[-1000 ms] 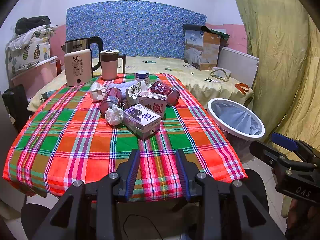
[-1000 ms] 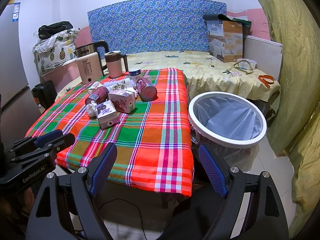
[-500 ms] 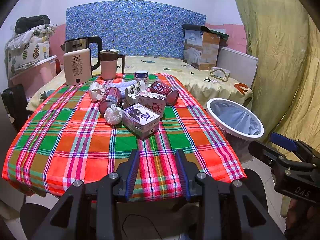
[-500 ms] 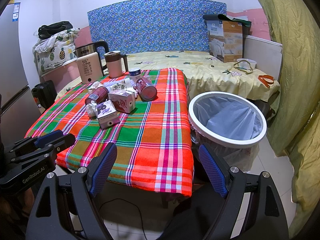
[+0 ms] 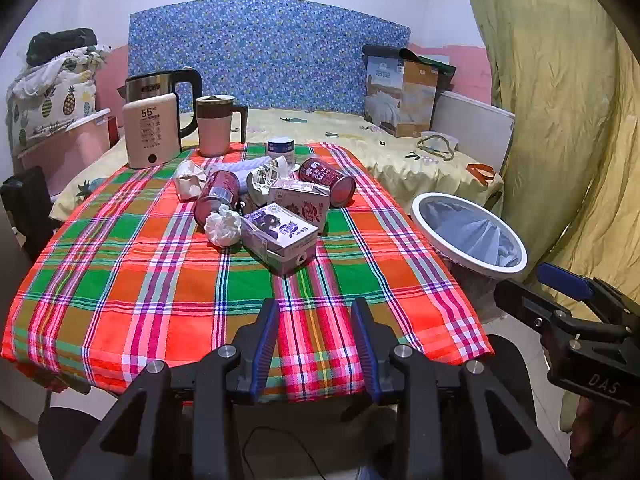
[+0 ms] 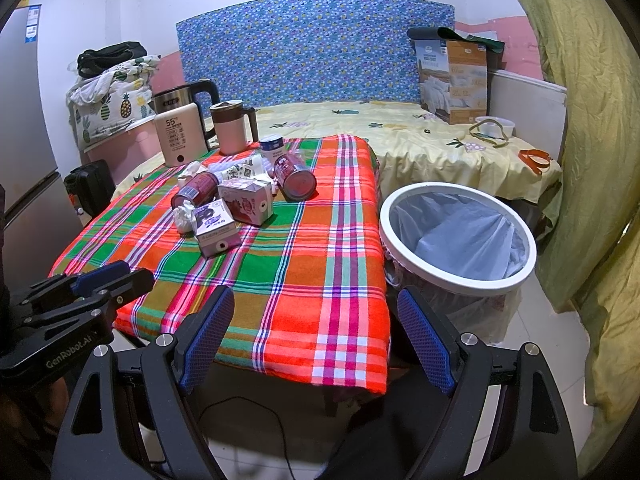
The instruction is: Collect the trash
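Trash [image 5: 276, 216] (cartons, cans, crumpled tissue) lies clustered mid-tabletop [image 5: 120, 280], the lined bin [image 6: 458, 236] just beside its edge. Nothing is collected yet. Left gripper [image 5: 316, 344] and right gripper [image 6: 316, 336] both hover empty, jaws apart; next, reach the nearest carton [image 5: 280, 238].

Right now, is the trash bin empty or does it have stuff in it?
Empty as far as visible: the trash bin shows only its bare blue liner; its bottom is hidden.
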Demonstrator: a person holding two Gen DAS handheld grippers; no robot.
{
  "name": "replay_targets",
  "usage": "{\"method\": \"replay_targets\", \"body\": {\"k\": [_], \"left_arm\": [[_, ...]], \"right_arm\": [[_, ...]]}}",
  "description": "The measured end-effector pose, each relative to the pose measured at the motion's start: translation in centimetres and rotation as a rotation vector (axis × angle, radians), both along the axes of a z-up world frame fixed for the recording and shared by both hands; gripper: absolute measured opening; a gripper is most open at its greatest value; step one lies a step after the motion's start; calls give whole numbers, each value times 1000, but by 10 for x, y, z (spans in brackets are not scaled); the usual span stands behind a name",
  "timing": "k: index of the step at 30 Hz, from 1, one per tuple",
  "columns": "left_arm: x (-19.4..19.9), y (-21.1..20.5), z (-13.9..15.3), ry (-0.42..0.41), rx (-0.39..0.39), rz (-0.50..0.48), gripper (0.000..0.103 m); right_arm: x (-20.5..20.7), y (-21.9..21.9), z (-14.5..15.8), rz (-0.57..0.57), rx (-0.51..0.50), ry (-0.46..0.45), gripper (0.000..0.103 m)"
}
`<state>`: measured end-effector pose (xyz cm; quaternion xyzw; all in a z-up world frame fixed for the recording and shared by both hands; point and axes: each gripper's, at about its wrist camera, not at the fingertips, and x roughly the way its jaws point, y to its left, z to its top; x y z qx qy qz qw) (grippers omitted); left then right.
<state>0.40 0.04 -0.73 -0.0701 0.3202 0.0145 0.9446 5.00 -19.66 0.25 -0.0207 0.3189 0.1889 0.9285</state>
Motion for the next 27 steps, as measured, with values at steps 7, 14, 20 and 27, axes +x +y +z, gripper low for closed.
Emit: {"method": "replay_targets", "body": {"k": [7,14,20,27], "left_arm": [[4,3,-2,6,1,-1,37],[16,14,-12,32,-19,6,37],[31,35,-21,62,-31,46,37],[49,71,-28,77,-42,92,37]], "right_arm": [[2,3,-4,8,2,8,85],[9,9,-6,49,6,21,85],[18,25,-9,127,13,29,85],[40,52,-14,209,18,67,85]]}}
